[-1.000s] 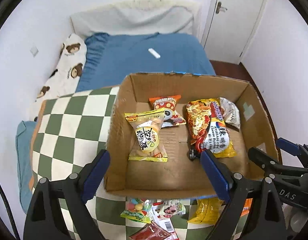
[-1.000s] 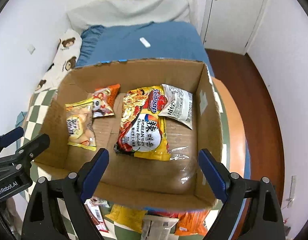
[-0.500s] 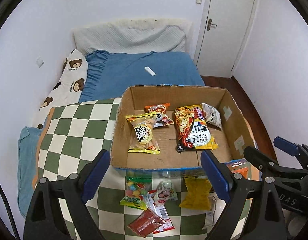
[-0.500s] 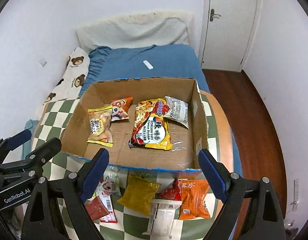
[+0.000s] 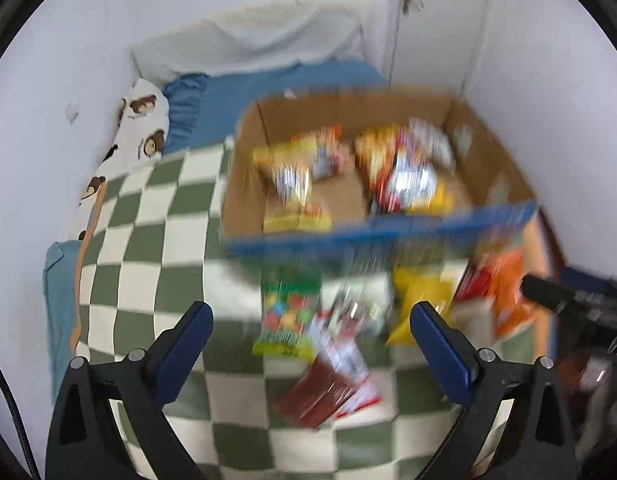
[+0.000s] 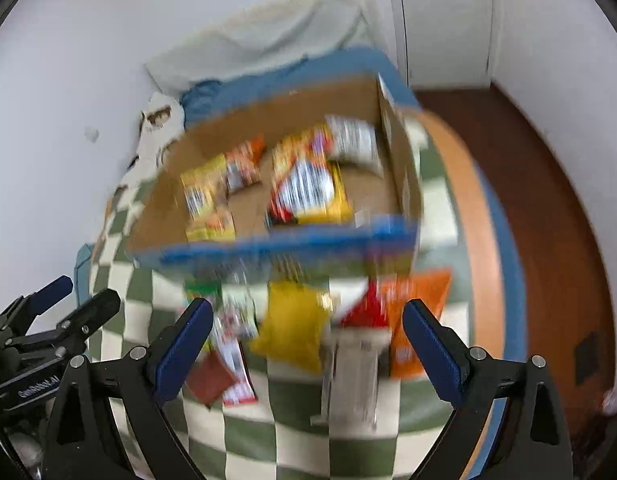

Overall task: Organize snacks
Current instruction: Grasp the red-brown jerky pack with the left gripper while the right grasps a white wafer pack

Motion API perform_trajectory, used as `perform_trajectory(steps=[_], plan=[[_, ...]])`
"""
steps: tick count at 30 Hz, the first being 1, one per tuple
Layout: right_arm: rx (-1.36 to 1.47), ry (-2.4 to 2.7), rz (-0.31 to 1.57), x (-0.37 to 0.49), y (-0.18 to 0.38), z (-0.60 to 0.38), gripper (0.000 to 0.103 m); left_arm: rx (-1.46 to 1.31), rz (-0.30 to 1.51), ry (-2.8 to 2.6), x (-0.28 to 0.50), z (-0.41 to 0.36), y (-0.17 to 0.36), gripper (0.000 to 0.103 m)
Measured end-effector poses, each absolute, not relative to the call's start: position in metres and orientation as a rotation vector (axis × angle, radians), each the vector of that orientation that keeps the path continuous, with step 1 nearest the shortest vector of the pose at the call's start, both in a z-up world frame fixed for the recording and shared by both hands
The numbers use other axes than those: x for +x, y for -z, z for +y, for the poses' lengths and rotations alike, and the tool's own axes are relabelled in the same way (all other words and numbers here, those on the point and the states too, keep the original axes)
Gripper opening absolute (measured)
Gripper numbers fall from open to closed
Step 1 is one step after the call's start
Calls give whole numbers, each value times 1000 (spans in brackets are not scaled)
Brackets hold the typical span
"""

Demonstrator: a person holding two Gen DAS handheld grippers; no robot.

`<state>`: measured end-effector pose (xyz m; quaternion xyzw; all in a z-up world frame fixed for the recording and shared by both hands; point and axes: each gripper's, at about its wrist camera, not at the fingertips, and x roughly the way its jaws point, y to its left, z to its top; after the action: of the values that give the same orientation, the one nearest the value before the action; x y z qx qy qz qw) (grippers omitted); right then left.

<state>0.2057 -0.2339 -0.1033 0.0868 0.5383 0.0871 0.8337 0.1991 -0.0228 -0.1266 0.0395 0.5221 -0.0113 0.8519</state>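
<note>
Both views are blurred by motion. An open cardboard box (image 5: 244,184) (image 6: 404,176) on the checkered cloth holds several snack packs, among them a large noodle pack (image 5: 404,176) (image 6: 308,188). In front of it lie loose packs: a green candy bag (image 5: 288,316), a dark red pack (image 5: 320,396) (image 6: 210,378), a yellow bag (image 5: 420,300) (image 6: 292,324), an orange bag (image 6: 420,312) and a clear pack (image 6: 354,372). My left gripper (image 5: 310,332) is open and empty above the candy bag. My right gripper (image 6: 304,328) is open and empty above the yellow bag.
The green and white checkered cloth (image 5: 148,216) (image 6: 276,440) covers the round table. A bed with a blue sheet (image 5: 244,92) and a bear-print pillow (image 5: 144,120) lies behind. A white door (image 6: 444,20) and a wooden floor (image 6: 548,184) are at the right.
Both grippers have pulled back and up from over the box; the loose packs in front of it have come into view. Both stay open and empty.
</note>
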Motion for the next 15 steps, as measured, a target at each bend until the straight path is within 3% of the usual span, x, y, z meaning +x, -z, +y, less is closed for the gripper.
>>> perform_trajectory(steps=[2, 5, 10, 13, 14, 15], plan=[[187, -178, 1194, 198, 130, -237, 96, 175, 1167, 37, 193, -29, 163, 101], [187, -161, 1273, 188, 171, -240, 81, 290, 1291, 87, 188, -39, 218, 101], [181, -130, 1364, 188, 219, -239, 81, 428, 1418, 153, 186, -53, 282, 100], [148, -116, 1417, 192, 244, -233, 81, 419, 1456, 181, 188, -56, 296, 83], [144, -110, 1436, 193, 252, -231, 80, 383, 1466, 184, 189, -54, 296, 73], [157, -114, 1454, 193, 260, -231, 70, 334, 1478, 167, 190, -49, 295, 62]])
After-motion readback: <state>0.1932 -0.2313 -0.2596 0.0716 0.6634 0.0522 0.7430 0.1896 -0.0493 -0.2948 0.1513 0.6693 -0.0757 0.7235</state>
